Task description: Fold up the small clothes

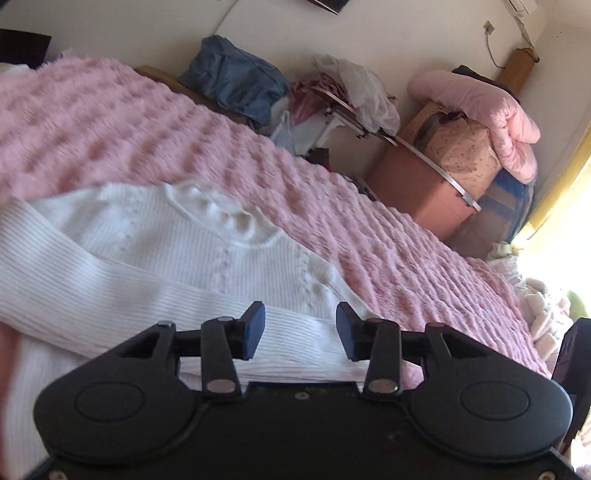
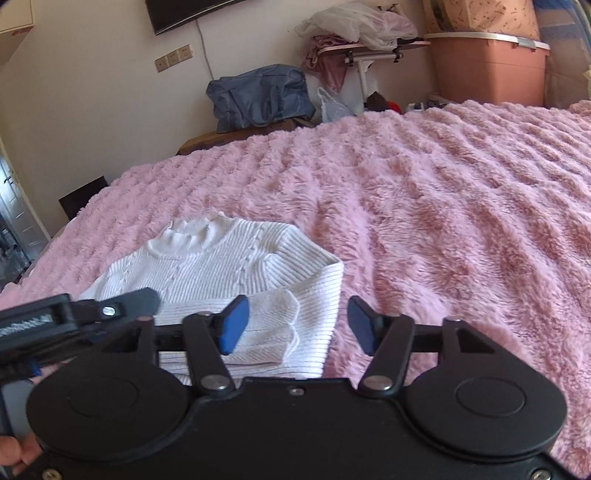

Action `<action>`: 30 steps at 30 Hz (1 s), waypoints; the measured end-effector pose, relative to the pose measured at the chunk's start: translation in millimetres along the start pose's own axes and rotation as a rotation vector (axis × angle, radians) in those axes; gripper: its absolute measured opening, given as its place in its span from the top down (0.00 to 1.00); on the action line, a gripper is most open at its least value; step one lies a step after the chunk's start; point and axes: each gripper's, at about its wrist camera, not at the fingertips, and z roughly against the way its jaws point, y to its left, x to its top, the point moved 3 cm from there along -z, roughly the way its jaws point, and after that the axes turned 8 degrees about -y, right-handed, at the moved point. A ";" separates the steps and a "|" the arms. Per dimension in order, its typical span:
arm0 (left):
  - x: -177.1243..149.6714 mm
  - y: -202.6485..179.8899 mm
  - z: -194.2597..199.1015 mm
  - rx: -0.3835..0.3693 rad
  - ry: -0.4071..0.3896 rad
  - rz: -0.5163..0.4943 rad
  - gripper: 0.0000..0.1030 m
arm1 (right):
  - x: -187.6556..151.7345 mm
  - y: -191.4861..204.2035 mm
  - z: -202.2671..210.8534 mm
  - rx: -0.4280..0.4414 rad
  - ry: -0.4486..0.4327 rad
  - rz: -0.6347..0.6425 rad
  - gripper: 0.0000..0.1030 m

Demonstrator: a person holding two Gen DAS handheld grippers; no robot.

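A white ribbed knit sweater lies on the pink fluffy bedspread, its sleeves folded across the body. In the left wrist view the sweater fills the lower left, collar up. My left gripper is open and empty, just above the folded sleeve. My right gripper is open and empty over the sweater's right edge. The left gripper also shows at the left of the right wrist view, over the sweater.
Beyond the bed stand a blue bag, a small table piled with clothes and a pink storage bin. A pink quilt lies on stacked boxes. A dark box is beside the bed's left edge.
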 end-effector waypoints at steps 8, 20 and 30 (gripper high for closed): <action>36.0 91.0 53.5 0.226 -0.069 -0.011 0.57 | -7.6 8.3 -53.7 -0.018 0.083 0.033 0.63; 37.4 116.4 44.6 0.245 -0.059 0.017 0.57 | -6.5 23.2 -63.7 -0.014 0.092 0.096 0.91; 52.8 99.8 30.2 0.230 -0.088 -0.015 0.57 | 21.8 -5.9 -46.9 -0.054 0.023 0.072 0.92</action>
